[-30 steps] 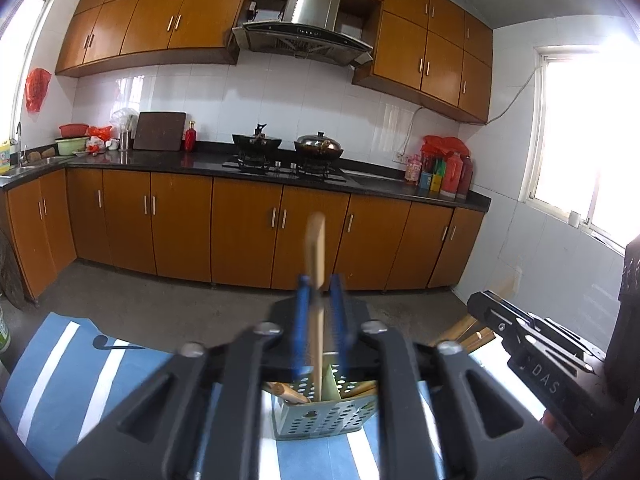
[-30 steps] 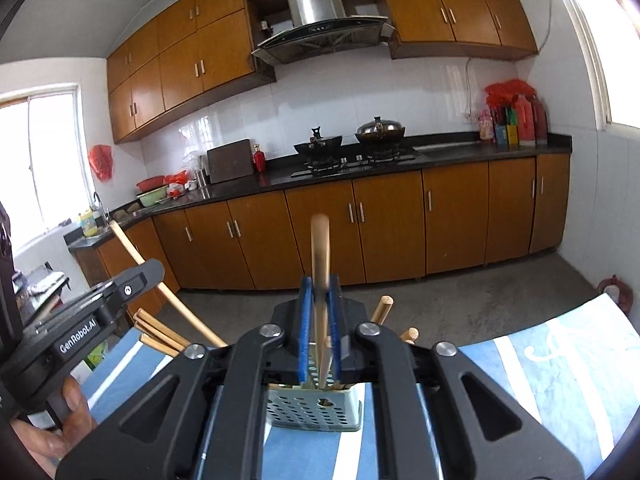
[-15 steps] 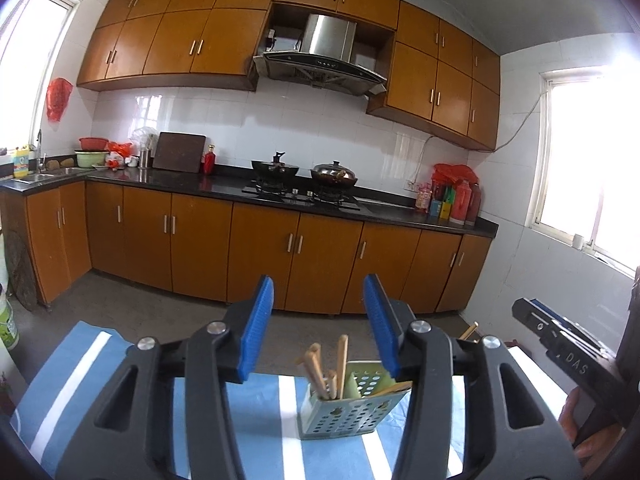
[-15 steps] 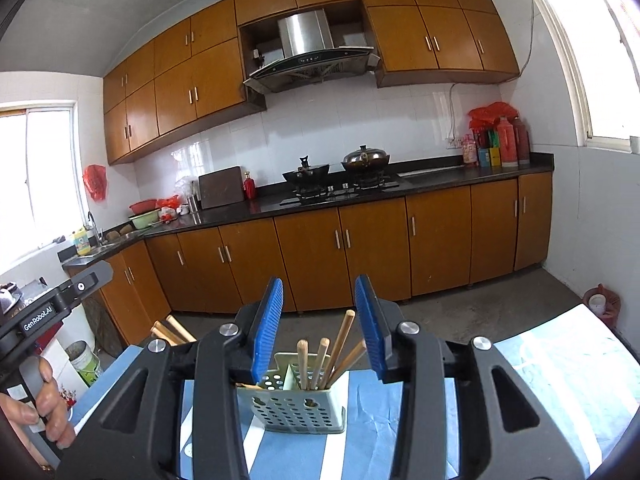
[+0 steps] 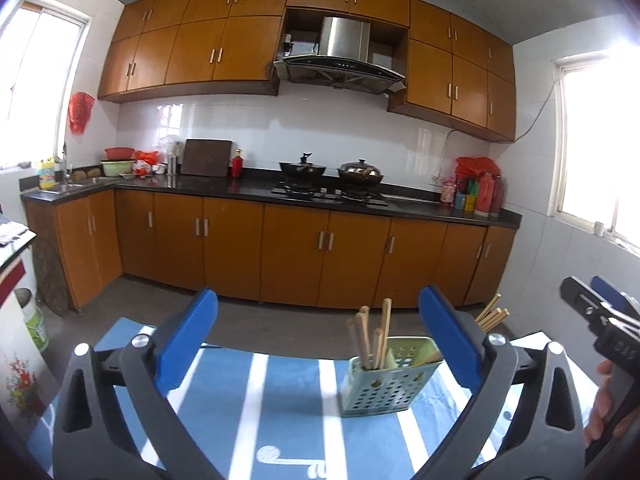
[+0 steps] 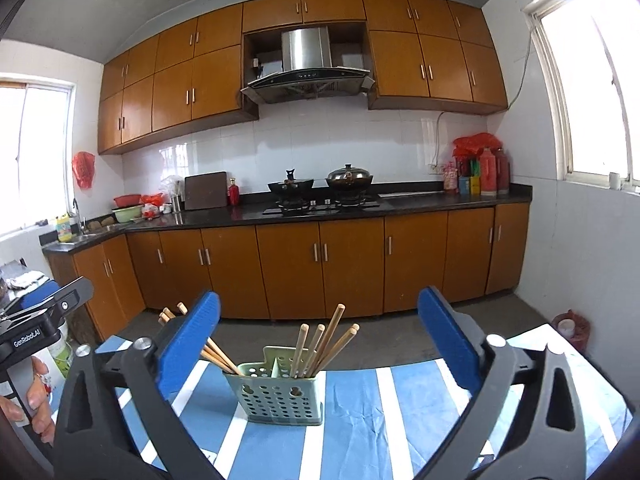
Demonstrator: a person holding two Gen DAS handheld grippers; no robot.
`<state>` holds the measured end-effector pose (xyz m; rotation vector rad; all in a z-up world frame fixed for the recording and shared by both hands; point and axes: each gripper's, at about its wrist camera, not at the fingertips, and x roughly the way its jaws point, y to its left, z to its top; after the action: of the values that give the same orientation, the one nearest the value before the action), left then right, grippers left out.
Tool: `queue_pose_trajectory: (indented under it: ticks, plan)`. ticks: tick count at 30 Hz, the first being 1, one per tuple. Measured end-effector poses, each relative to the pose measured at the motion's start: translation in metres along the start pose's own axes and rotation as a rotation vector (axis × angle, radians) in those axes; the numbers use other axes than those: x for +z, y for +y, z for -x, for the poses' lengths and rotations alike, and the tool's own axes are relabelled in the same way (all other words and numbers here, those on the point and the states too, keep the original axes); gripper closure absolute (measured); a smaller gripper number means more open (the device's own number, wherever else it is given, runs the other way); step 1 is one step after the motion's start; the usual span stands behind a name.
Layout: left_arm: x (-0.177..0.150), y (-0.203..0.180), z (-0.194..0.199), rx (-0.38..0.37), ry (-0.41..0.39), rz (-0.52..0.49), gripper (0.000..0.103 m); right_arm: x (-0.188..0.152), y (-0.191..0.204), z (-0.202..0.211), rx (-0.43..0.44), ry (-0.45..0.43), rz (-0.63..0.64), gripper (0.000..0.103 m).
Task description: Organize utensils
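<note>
A pale green perforated utensil holder (image 5: 388,380) (image 6: 276,390) stands on the blue and white striped cloth (image 5: 280,408) (image 6: 384,412). Several wooden chopsticks (image 5: 374,338) (image 6: 320,346) stand in it, some leaning out to one side (image 6: 200,340). My left gripper (image 5: 318,344) is wide open and empty, above the cloth, with the holder just inside its right finger. My right gripper (image 6: 319,344) is wide open and empty, behind and above the holder. The right gripper also shows at the right edge of the left wrist view (image 5: 600,320), the left gripper at the left edge of the right wrist view (image 6: 44,320).
The cloth-covered table ends at its far edge in front of a grey floor (image 6: 400,328). Brown base cabinets (image 6: 320,268) with a black counter, a stove and two pots (image 6: 320,188) line the far wall. A bucket (image 5: 34,320) stands on the floor at left.
Both grippers let go of the chopsticks they held over the holder, opened wide and pulled back. The chopsticks now stand in the holder.
</note>
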<state>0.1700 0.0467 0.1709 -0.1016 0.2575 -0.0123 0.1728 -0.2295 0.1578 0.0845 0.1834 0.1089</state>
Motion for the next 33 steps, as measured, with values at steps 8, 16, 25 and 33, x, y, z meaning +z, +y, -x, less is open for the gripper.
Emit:
queue_pose_trajectory:
  ticks: [8,16,25,33]
  plan:
    - [-0.019,-0.002,0.036,0.036,0.004,-0.094,0.004,-0.014,0.001,0.035,-0.041,-0.023,0.009,0.002]
    - [-0.066,-0.003,0.074,0.063,0.003,-0.149,0.004,-0.057,0.006,0.065,-0.062,-0.022,0.025,0.002]
    - [-0.117,-0.014,0.089,0.065,0.012,-0.175,0.004,-0.111,0.016,0.078,-0.064,0.032,0.071,0.002]
    - [-0.157,-0.005,0.097,0.066,0.061,-0.120,0.004,-0.153,0.019,0.085,-0.031,0.113,0.068,0.002]
